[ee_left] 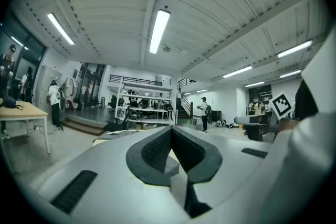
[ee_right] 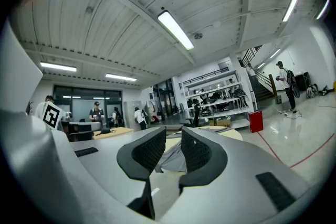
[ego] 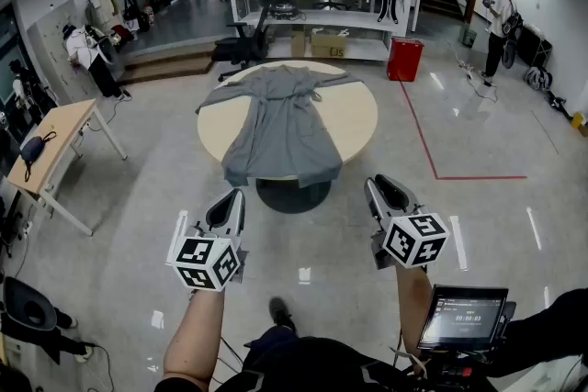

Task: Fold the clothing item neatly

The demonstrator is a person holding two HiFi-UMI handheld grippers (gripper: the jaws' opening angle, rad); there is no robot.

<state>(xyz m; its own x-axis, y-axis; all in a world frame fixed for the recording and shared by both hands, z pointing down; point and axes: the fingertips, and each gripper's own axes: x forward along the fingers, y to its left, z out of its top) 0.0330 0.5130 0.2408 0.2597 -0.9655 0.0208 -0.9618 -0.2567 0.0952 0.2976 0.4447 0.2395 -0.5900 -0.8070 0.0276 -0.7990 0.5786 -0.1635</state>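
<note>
The grey garment (ego: 283,128) lies spread on the round table (ego: 360,117) at centre frame, its hem over the near edge. The 2 grippers are low in the frame, well apart from it — the left gripper (ego: 230,202) has its jaws together, the right gripper (ego: 384,190) has them narrowly apart, both empty. Jaws this narrow may only push the cloth into wrinkles.

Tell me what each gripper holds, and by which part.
Nothing. The left gripper is shut and empty, and the right gripper is slightly open and empty. The garment lies apart from both on the table.
</note>
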